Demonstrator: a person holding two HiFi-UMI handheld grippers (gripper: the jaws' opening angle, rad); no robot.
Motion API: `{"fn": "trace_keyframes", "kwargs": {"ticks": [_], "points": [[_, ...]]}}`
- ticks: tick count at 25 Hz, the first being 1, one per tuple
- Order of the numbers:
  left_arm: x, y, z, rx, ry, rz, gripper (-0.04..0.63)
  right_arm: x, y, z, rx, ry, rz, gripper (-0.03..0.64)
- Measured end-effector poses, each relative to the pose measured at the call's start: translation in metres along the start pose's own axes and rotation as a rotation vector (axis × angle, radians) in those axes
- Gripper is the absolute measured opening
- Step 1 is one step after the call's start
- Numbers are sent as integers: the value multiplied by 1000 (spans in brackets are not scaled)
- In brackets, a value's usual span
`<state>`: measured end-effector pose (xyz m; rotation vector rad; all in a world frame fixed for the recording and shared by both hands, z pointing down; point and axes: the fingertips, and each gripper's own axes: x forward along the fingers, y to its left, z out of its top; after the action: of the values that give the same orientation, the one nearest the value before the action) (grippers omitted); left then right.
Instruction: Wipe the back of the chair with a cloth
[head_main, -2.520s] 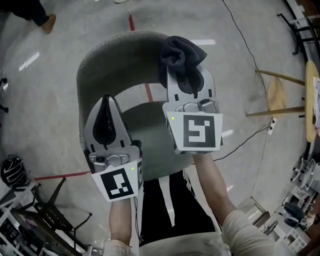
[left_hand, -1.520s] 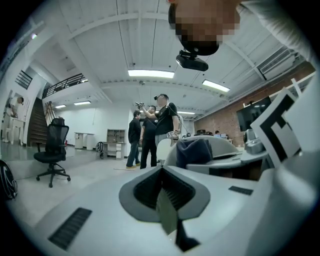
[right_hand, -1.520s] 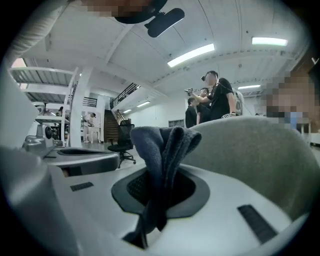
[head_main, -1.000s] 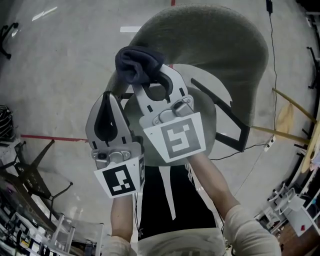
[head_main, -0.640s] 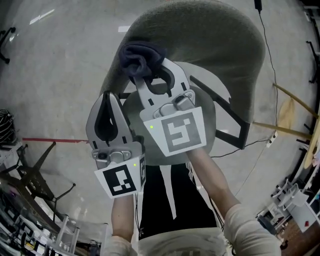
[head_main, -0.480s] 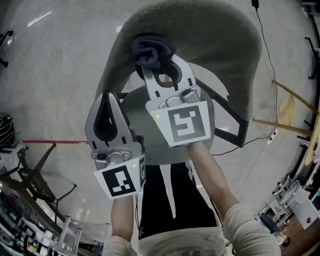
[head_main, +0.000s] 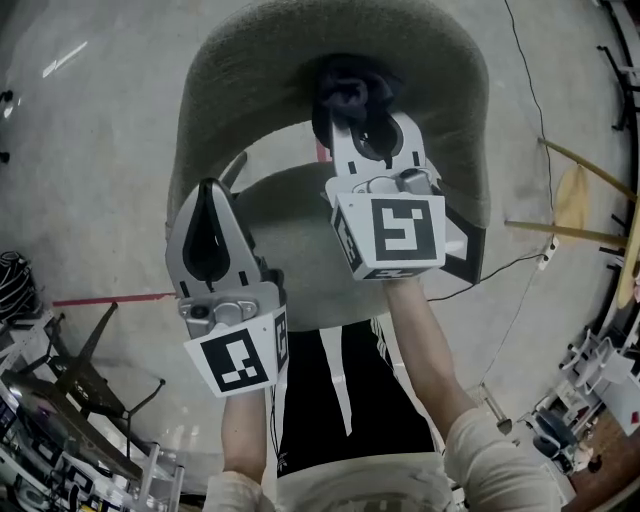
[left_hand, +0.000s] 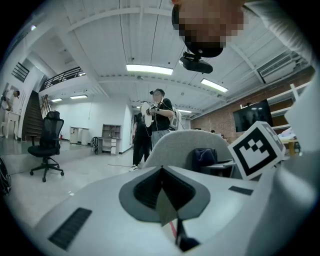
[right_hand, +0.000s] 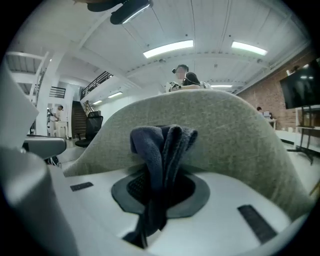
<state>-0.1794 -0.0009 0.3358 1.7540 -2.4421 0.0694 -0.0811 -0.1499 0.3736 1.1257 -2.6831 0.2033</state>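
Presently: cloth (head_main: 352, 82), dark, bunched, clamped in right gripper (head_main: 358, 112), apparently pressed to seat-side face of chair back (head_main: 250, 60), upper centre of frame. Wad kept ahead of jaws, likely so fabric, not plastic, meets upholstery. Left gripper (head_main: 209, 205): jaws together, empty, parked lower left over edge of seat (head_main: 290, 215), apart from wiping zone.

A black office chair (left_hand: 49, 132) stands left of a standing person (left_hand: 161, 117)
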Motion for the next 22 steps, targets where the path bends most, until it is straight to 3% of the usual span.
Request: {"fn": "trace_keyframes", "kwargs": {"ticks": [5,16,22], "points": [[3,-20,-2,4,4,-42,15,-23,-44,3,38,-5,-119,54],[4,-53,2,18,4,-137,15,-69,-93,4,51,-5,-300,54],[6,-57,1,27,4,-152,15,-88,-111,-1,47,3,-357,54]]}}
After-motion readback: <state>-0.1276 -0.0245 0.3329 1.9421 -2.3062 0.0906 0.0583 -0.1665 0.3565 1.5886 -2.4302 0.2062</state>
